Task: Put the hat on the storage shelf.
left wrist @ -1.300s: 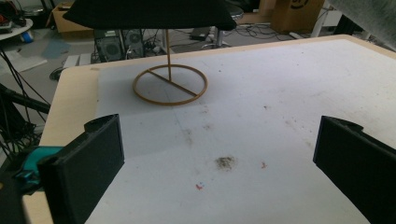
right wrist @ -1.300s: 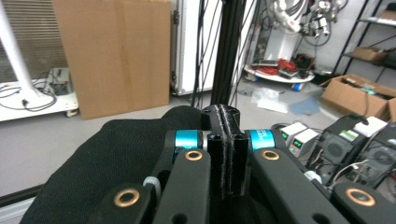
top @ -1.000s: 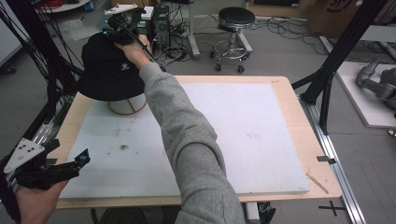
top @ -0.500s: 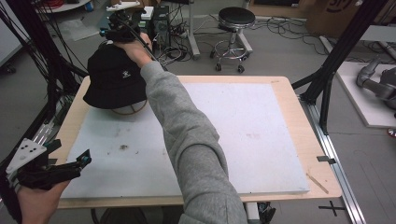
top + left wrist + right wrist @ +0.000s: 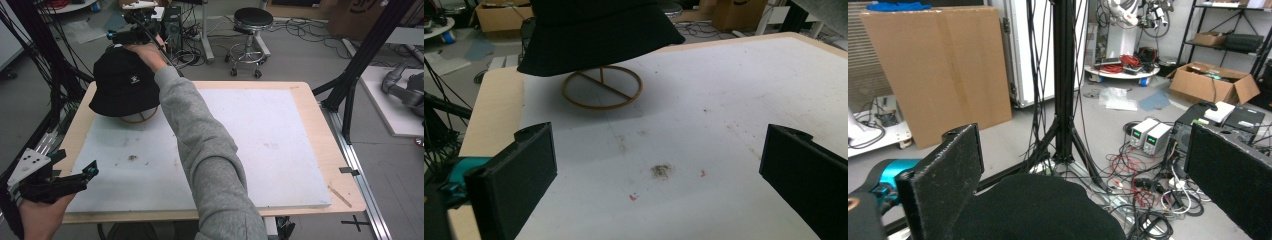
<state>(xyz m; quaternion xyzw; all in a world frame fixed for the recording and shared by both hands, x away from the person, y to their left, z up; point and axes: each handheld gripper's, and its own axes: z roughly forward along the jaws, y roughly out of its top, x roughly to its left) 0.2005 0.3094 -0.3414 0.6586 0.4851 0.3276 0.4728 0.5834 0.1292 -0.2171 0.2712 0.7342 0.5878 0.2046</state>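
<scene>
The right tool [image 5: 117,35] hangs wide open above the black hat [image 5: 125,85], which sits on a wooden stand [image 5: 602,90] at the surface's [image 5: 250,130] far left. The left tool [image 5: 87,172] is open, empty.

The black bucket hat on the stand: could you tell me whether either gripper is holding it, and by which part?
Nothing is held: both grippers' jaws stand open, apart from the black bucket hat resting on its round wooden stand.

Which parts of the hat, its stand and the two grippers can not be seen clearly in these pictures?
- Stand: its upper part is hidden under the black hat in the left gripper view.
- Right gripper, high view: small and dark, its jaw gap is unreadable.
- Hat crown: cut by the bottom edge in the right gripper view.
- Left gripper: partly cut off by the left edge in the high view.
</scene>
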